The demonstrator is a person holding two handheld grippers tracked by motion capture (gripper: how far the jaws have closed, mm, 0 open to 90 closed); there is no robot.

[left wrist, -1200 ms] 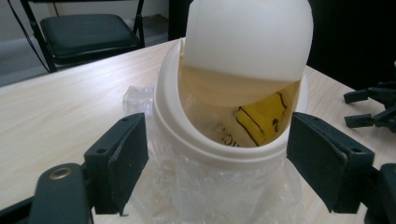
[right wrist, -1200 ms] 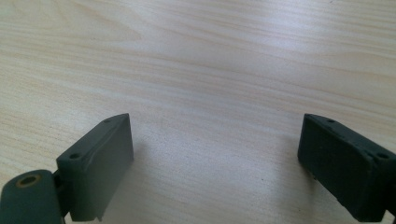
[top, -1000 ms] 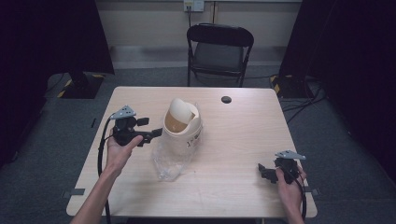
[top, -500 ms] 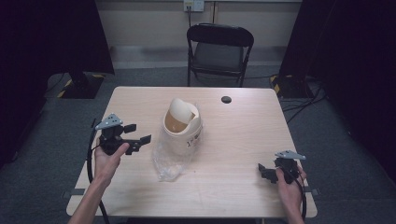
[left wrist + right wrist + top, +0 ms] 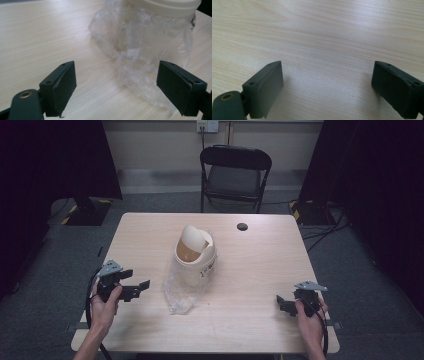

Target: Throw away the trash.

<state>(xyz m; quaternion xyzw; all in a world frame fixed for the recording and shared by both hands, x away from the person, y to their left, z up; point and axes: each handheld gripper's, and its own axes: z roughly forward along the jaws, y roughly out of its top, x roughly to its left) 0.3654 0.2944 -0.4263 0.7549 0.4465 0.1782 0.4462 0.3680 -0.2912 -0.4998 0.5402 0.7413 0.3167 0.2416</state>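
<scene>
Left gripper [image 5: 117,82] low over wooden table [image 5: 37,37], 2 black jaws spread wide, nothing between them but bare wood and plastic. Left jaw over bare tabletop, clear of any object. Right jaw in front of the lower edge of a crumpled clear plastic bag [image 5: 140,50]; contact not determinable. Bag wrapped around the base of a cream bin [image 5: 165,6], with only the rim band of the bin visible at the top edge. Loose bag folds spilled onto the table toward the jaws.
</scene>
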